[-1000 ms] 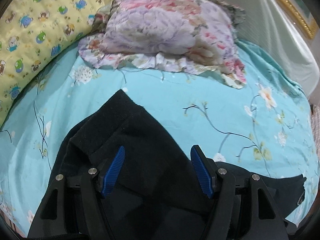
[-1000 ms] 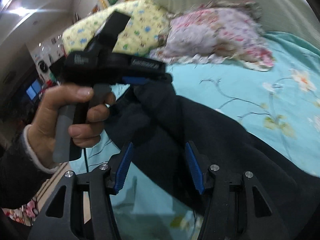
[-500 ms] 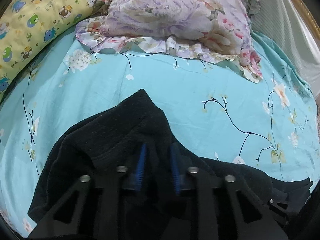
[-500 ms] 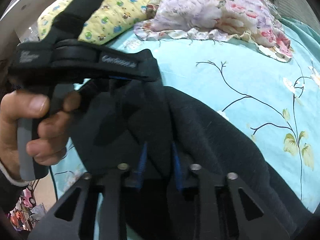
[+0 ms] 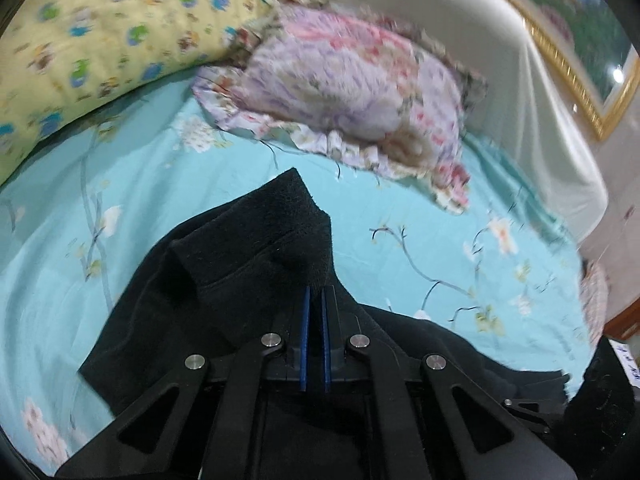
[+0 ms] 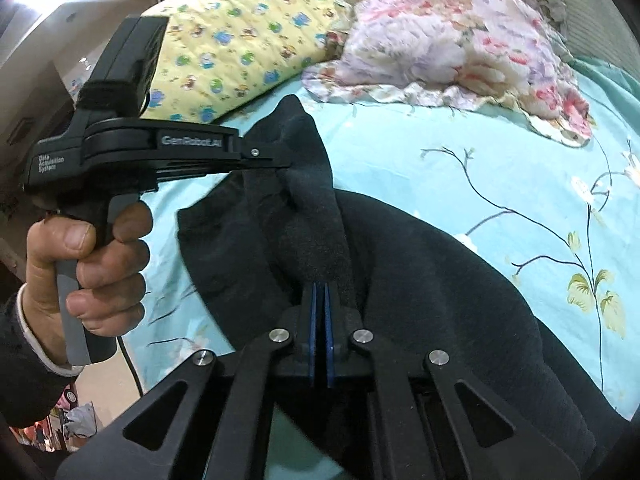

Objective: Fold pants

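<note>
Black fleece pants [image 5: 248,280] lie bunched on a turquoise floral bedsheet [image 5: 420,240]. My left gripper [image 5: 315,292] is shut on a raised fold of the pants near the waistband. My right gripper [image 6: 320,288] is shut on another raised fold of the same pants [image 6: 420,280]. In the right wrist view the left gripper [image 6: 280,164] comes in from the left, held by a hand [image 6: 92,272], pinching the cloth's top edge. The pants are lifted a little off the sheet between the two grippers.
A purple and pink floral pillow [image 5: 360,92] and a yellow cartoon-print pillow [image 5: 100,40] lie at the head of the bed. A white-covered headboard [image 5: 540,100] stands behind. The bed's left edge [image 6: 132,360] drops off beside the hand.
Both grippers went from open around the pants to shut on folds of the cloth, and the pinched cloth has been raised off the sheet.
</note>
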Tool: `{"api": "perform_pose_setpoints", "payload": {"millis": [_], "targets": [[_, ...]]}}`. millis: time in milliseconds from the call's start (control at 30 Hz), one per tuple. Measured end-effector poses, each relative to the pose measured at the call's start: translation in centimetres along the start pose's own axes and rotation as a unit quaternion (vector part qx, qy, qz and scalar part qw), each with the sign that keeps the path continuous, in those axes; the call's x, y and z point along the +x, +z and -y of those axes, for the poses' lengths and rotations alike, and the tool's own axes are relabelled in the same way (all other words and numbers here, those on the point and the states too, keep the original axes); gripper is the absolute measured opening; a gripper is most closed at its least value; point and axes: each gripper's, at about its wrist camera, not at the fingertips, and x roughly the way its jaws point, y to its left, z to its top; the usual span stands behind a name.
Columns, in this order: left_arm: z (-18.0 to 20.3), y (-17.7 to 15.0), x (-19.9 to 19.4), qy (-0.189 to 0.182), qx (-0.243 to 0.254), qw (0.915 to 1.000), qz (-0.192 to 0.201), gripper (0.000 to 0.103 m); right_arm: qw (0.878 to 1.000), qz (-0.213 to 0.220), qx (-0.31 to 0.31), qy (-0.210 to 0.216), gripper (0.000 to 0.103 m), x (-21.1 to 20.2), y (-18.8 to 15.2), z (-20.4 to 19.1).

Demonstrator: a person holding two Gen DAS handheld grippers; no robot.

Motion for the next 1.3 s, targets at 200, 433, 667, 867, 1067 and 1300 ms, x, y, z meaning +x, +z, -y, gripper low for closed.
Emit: {"api": "perform_pose_setpoints", "payload": {"millis": [200,433,667,867,1067,1300], "targets": [[-3.3,-1.6,-4.4,-0.027,-0.048,0.9978,0.038,0.003,0.999,0.006,-0.044,0.01,0.004,-1.0,0.3,-3.5],[-7.2,-5.0,-6.2,-0.037,-0.077,0.9955,0.04,0.003,0.997,-0.01,-0.071,0.013,0.004,-0.7,-0.6,-6.0],[-9.4,-7.4,-5.4,-0.032,-0.095,0.9946,0.027,0.003,0.996,-0.04,-0.084,0.001,0.004,1.1,-1.7,-6.9],[-10.1,-8.5,-4.9,-0.031,-0.098,0.9946,0.019,0.003,0.994,-0.063,-0.09,-0.011,0.004,2.3,-1.9,-7.1],[-10.5,-9.6,-4.7,-0.031,-0.102,0.9942,0.01,0.004,0.991,-0.08,-0.101,-0.02,0.004,2.7,-2.2,-7.3],[-11.4,-10.1,-6.1,-0.028,-0.11,0.9935,0.012,0.007,0.996,-0.076,-0.053,0.002,0.007,2.3,-2.1,-6.1]]}}
